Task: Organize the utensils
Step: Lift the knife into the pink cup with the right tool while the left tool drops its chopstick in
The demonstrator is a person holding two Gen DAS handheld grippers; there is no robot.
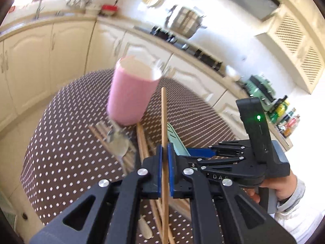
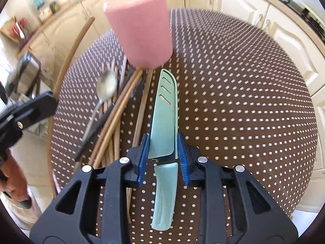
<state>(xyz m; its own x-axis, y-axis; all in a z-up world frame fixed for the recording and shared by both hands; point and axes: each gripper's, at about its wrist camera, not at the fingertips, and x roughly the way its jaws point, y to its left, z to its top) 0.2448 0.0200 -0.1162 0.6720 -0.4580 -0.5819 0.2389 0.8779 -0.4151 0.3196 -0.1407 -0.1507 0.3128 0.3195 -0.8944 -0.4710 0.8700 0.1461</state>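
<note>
Between left gripper (image 1: 165,168) fingers, chopstick (image 1: 164,122), right gripper (image 2: 162,160) straddling knife (image 2: 165,122)

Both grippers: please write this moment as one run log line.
left gripper: shut on chopstick | right gripper: open around sheathed knife | pink cup: upright

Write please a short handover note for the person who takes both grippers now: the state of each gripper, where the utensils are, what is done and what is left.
Left gripper: shut on one wooden chopstick, lifted, tip pointing toward the pink cup.
Right gripper: straddles the sheathed green knife; grip unclear, jaws not visibly tight.
On the dotted tablecloth: metal spoon, more chopsticks in a loose pile beside the cup.
Done: cannot tell if anything is in the cup.
Left: chopstick, knife, spoon and the pile.
</note>
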